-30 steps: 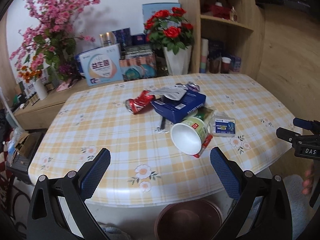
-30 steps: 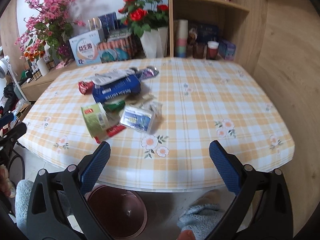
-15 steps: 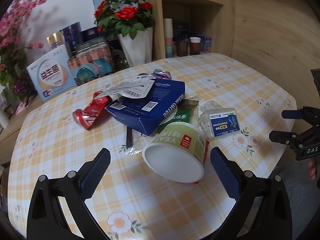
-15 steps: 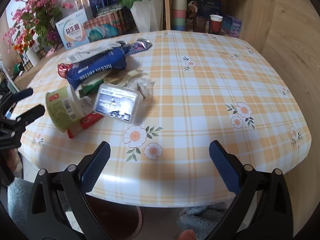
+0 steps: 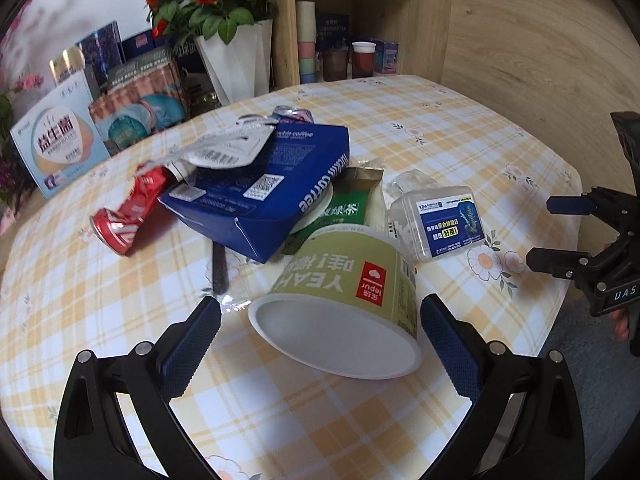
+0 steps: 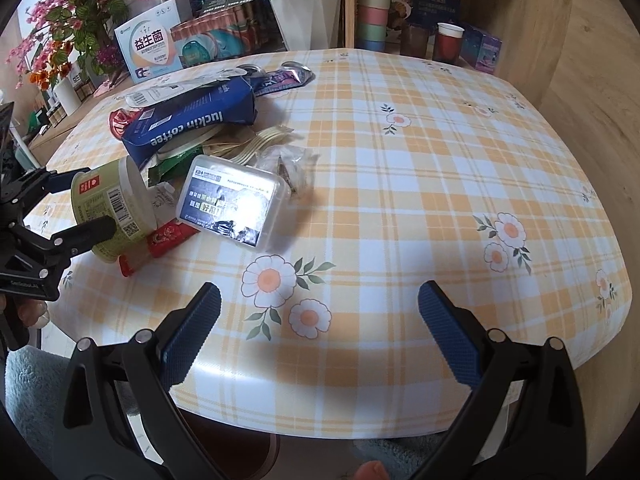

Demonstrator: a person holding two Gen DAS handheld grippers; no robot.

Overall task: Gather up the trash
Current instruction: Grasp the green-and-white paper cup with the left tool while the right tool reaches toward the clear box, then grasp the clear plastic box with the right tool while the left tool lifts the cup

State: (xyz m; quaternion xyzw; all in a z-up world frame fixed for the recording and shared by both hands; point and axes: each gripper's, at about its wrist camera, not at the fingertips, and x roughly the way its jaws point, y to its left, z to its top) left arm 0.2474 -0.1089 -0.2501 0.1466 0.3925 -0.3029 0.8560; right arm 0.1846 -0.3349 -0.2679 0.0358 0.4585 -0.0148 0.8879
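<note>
Left gripper (image 5: 320,320): jaws wide apart, holding nothing. The green paper cup (image 5: 340,284) lies on its side between the two pads, base facing the camera, mouth pointing away toward the trash pile. Long axis of the cup runs roughly along the gripper's line of sight, so the pads flank its side wall; neither pad appears to touch it, though the right pad sits just beside the rim of the base. In the right wrist view the left gripper's fingers bracket the cup (image 6: 108,216) from the table's near-left edge.

Right gripper (image 6: 318,320): also spread open and empty, hovering over bare tablecloth (image 6: 400,200) near the table edge, well apart from the cup. The clear plastic box (image 6: 234,204) is its nearest item, ahead and to its left.

Judgement: left hand is nearer and aligned; the cup is the likely first pick. Thin wall may crush under a hard squeeze.

Cup rests against a red wrapper (image 6: 160,244) and the blue coffee bag (image 5: 272,196).
</note>
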